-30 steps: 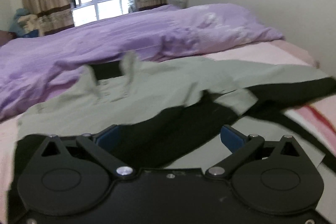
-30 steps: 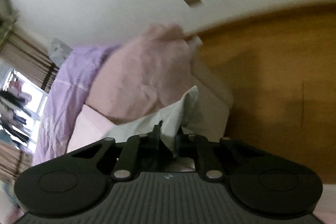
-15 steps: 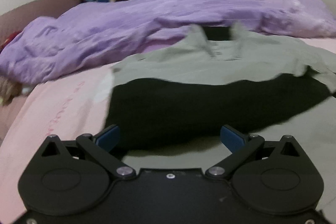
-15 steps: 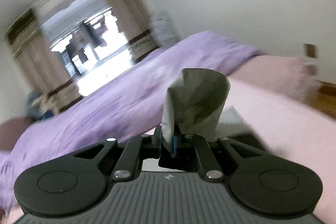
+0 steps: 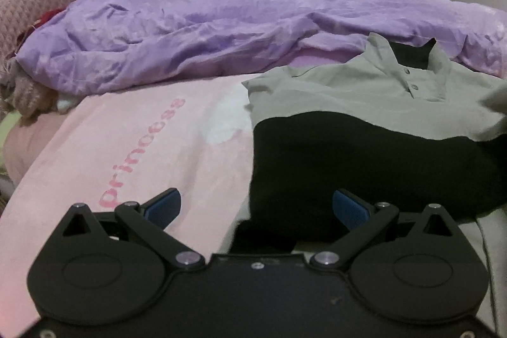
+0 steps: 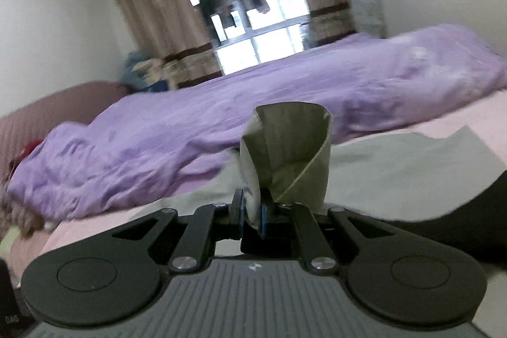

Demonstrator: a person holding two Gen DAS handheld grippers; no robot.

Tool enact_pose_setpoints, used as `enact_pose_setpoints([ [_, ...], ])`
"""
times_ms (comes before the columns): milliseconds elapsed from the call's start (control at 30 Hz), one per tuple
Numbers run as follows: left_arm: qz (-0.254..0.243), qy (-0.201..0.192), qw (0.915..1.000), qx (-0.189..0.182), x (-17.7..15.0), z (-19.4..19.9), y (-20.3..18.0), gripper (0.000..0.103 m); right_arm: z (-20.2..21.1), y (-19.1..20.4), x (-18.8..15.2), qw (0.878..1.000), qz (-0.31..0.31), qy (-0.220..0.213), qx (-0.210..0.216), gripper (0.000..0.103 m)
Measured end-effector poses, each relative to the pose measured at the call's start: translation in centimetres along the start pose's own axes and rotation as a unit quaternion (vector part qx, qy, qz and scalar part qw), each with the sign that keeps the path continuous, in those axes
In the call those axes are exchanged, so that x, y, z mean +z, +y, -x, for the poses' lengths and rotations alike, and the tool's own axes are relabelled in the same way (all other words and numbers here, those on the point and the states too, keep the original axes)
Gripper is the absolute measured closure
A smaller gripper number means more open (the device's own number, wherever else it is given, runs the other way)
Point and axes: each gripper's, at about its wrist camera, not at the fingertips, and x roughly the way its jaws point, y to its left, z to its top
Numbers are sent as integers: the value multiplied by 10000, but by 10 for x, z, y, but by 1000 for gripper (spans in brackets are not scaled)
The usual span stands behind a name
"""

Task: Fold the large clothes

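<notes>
Right gripper (image 6: 252,219) swings round from the wooden headboard side to face the window, its jaws pinched tight on a bunched sleeve (image 6: 285,160) of the grey-green polo shirt (image 5: 364,91), which stands up at twelve o'clock from the pads. That carry looks like the sleeve being drawn across the body, so the fold is under way but not yet laid down. Left gripper (image 5: 256,206) has slid leftward; its blue pads (image 5: 164,205) are spread wide, holding nothing. The shirt lies flat on the pink blanket (image 5: 126,148), collar at one o'clock, its black lower panel (image 5: 364,173) just ahead. The purple duvet (image 5: 221,30) sits bunched beyond.
</notes>
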Motion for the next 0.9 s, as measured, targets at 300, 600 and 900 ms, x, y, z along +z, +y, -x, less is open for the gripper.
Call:
enact_pose_setpoints([
  [300,132,114,9997,146,-9,-24,37,0,-35,80,-34,9975,270,381,534,93],
  [600,15,19,9998,191,-15,-30,31,0,-93,113,-76,9927,895,802,-60,90],
  [900,315,139,9993,124,-15,-31,39,0,-94,104,-84,9878,403,1325,705,62],
])
